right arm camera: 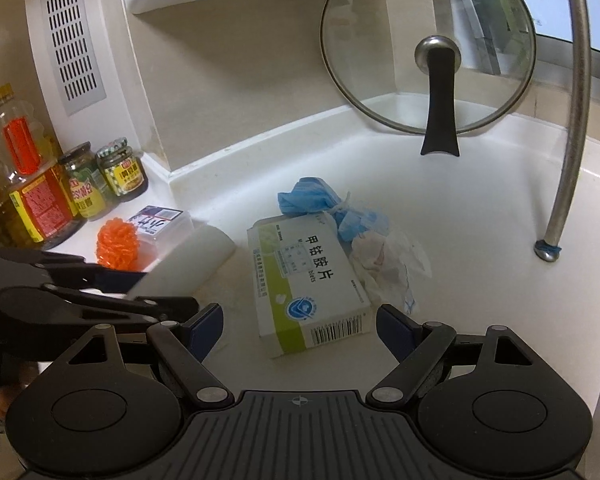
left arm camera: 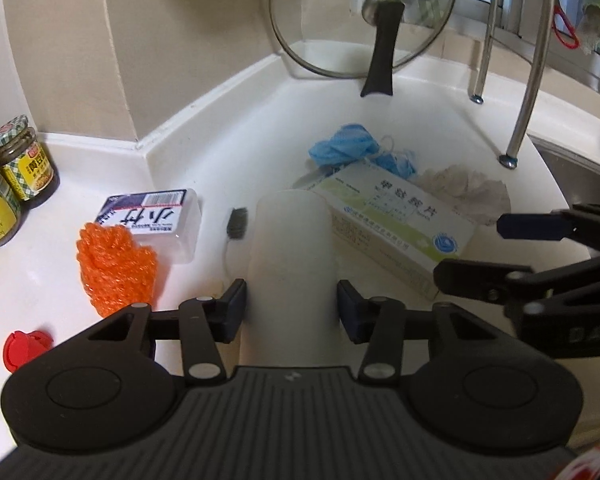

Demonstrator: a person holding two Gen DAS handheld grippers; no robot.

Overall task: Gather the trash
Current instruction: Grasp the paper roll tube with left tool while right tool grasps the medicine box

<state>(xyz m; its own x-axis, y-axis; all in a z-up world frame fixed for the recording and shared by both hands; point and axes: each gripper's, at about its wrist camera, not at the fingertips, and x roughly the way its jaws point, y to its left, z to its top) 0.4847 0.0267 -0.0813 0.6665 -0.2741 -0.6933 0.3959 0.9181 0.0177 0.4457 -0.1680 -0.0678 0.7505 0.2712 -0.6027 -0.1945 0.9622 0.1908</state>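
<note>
My left gripper (left arm camera: pixel 291 308) is shut on a white paper cup (left arm camera: pixel 290 256), held tilted above the white counter (left arm camera: pixel 236 148); the cup also shows in the right wrist view (right arm camera: pixel 188 264). My right gripper (right arm camera: pixel 299 328) is open and empty, just in front of a green-and-white medicine box (right arm camera: pixel 306 280) lying flat; it shows in the left view too (left arm camera: pixel 396 220). Behind the box lie a crumpled blue mask (right arm camera: pixel 312 196) and a wad of white tissue (right arm camera: pixel 384 264).
An orange scrubber (left arm camera: pixel 116 268), a clear plastic box (left arm camera: pixel 160 220), a red cap (left arm camera: pixel 24 348) and sauce jars (left arm camera: pixel 22 160) sit left. A glass lid (right arm camera: pixel 428 48) leans on the back wall. Metal rack legs (right arm camera: pixel 568 152) and the sink (left arm camera: pixel 580 168) are right.
</note>
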